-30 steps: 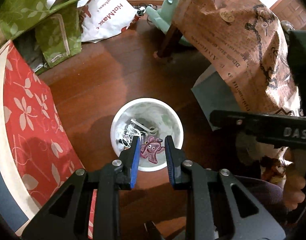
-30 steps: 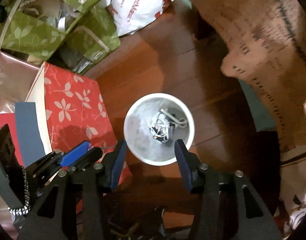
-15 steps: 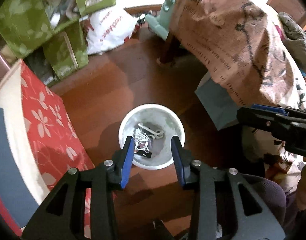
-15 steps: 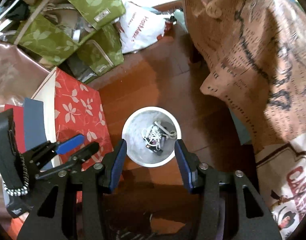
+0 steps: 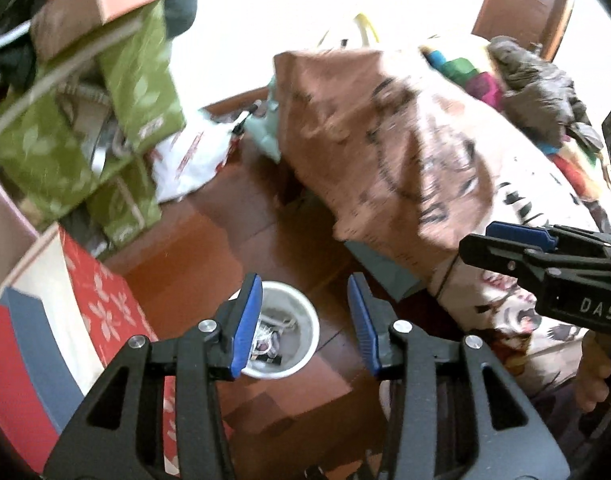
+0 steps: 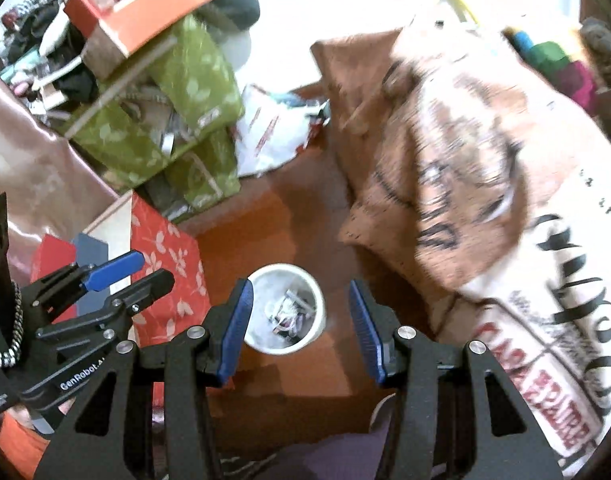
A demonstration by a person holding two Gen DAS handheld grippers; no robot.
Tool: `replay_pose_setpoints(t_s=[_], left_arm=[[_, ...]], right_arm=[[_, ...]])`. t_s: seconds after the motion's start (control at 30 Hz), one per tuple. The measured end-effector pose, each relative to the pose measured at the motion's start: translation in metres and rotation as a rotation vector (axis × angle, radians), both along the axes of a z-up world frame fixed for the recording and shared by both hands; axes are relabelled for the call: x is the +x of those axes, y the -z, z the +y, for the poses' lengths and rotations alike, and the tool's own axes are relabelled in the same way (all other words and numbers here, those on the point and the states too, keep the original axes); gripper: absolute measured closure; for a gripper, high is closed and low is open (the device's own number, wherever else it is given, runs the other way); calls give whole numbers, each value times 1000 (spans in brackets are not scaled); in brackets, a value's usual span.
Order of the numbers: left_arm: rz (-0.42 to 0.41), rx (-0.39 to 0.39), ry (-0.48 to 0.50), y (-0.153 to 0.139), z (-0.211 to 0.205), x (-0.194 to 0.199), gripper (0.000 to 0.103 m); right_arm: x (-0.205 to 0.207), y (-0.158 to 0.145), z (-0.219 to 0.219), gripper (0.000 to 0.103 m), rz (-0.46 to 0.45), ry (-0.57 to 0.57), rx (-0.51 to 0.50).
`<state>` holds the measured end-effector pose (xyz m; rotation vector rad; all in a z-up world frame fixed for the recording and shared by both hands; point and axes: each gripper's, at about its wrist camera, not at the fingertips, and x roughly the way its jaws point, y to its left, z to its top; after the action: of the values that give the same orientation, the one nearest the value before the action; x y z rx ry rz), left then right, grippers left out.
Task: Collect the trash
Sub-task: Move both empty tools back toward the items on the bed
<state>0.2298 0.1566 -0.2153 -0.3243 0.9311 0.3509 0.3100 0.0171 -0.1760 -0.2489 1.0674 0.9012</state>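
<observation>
A white round bin (image 5: 305, 336) stands on the wooden floor far below me, with tangled white cords and a pink wrapper (image 5: 265, 346) inside. It also shows in the right wrist view (image 6: 317, 304) with the same trash (image 6: 287, 316). My left gripper (image 5: 305, 324) is open and empty, high above the bin. My right gripper (image 6: 301, 328) is open and empty, also high above the bin. Each gripper shows from the side in the other's view: the right one (image 5: 545, 256) and the left one (image 6: 105, 284).
A red floral box (image 6: 165, 264) lies left of the bin. Green leaf-print bags (image 6: 177, 112) and a white plastic bag (image 6: 269, 136) pile up behind. A brown printed cloth (image 5: 385, 152) drapes over furniture on the right. An orange box (image 6: 145, 12) tops the pile.
Both grippers have risen well above the bin, which looks much smaller. The left gripper opened and the pink wrapper it held over the bin now lies inside.
</observation>
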Motion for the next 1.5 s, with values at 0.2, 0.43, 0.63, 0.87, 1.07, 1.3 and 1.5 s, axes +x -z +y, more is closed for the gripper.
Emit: replay_pose_setpoints(t_s=[0.2, 0.43, 0.63, 0.87, 1.07, 1.3, 1.5], left_arm=[[-68, 45, 79, -43, -37, 27, 56], [-129, 76, 181, -80, -83, 72, 55], [-158, 91, 299, -94, -138, 120, 51], [-153, 64, 449, -89, -207, 182, 50], [-134, 35, 533, -69, -258, 229, 50], [-84, -50, 578, -35, -294, 282, 50], [-60, -67, 604, -12, -316, 320, 50]], right_arm=[[14, -36, -49, 57, -85, 64, 48], [43, -67, -116, 57, -180, 182, 65], [78, -80, -180, 57, -240, 316, 38], [123, -68, -251, 57, -257, 454, -46], [161, -45, -299, 57, -281, 522, -134], [218, -10, -330, 57, -253, 551, -184], [264, 17, -340, 57, -213, 524, -198]])
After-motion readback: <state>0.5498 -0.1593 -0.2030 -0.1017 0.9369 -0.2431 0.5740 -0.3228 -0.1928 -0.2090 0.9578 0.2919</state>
